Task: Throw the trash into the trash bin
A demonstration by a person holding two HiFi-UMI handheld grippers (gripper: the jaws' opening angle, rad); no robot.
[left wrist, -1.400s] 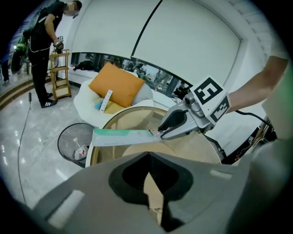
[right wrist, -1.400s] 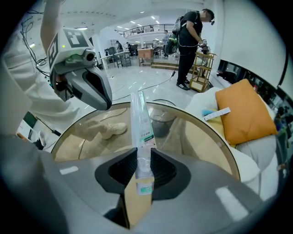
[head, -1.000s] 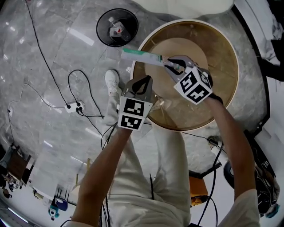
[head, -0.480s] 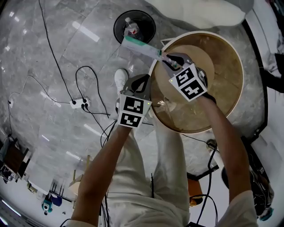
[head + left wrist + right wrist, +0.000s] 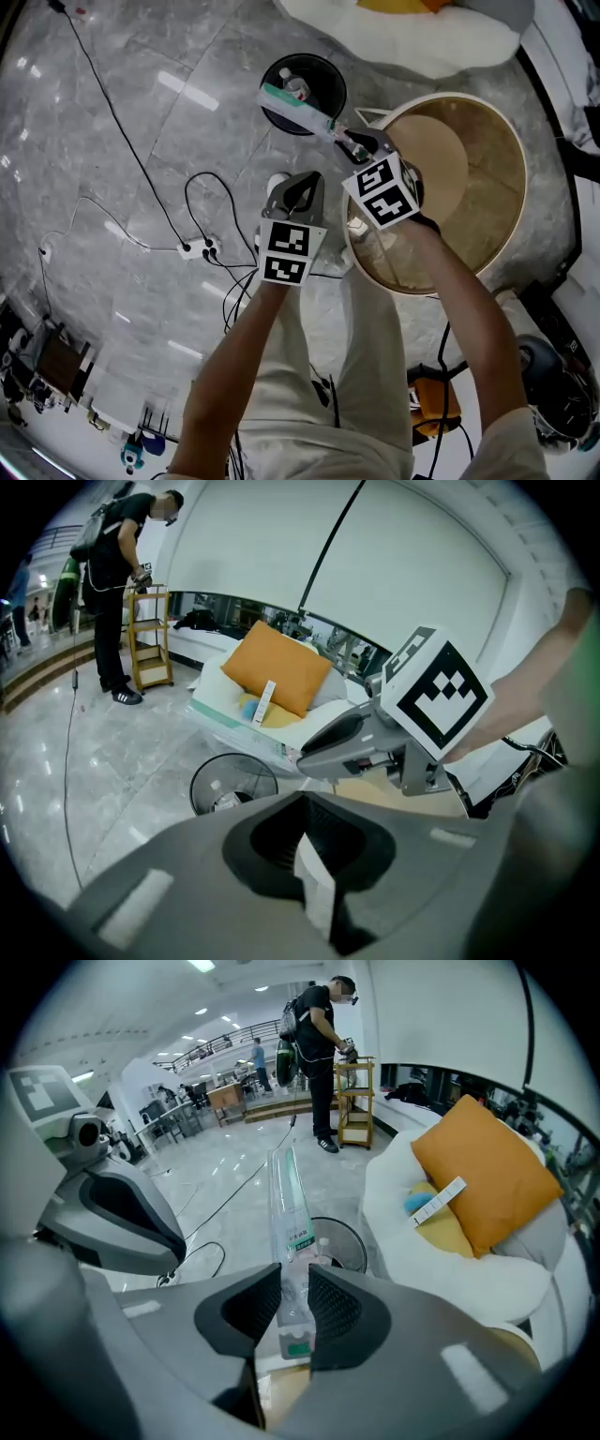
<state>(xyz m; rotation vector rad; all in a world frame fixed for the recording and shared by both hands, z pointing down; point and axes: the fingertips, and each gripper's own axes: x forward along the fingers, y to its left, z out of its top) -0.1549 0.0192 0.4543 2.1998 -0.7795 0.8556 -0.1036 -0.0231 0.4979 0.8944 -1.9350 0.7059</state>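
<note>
The left gripper (image 5: 305, 803) has its jaws drawn together on a thin white scrap (image 5: 314, 878); what the scrap is cannot be told. Its marker cube carries only black-and-white square patterns, no letters. Just beside it, the right gripper (image 5: 294, 1279) is clamped near one end of a clear plastic bottle (image 5: 286, 1204), whose body sticks out straight ahead of the pads. The bottle wears a green-and-white label (image 5: 300, 1237), but the print on it is too small to read. In the head view the bottle's free end lies across the mouth of the black round trash bin (image 5: 323, 77), which stands on the grey marble floor (image 5: 122, 141) next to the round wooden table (image 5: 478, 187). Another bottle (image 5: 296, 87) already lies inside the bin. A white shoe (image 5: 276, 185) shows under the left gripper, and a power strip (image 5: 199, 248) with black cables lies on the floor well apart from the bin. Beyond the bin is a white sofa (image 5: 441, 1269) with an orange cushion (image 5: 487, 1171) on it, and a white printed strip (image 5: 438, 1201) rests against the cushion, its writing unreadable. Far off, a person in dark clothes (image 5: 323, 1035) stands at a wooden shelf cart (image 5: 356, 1101).
</note>
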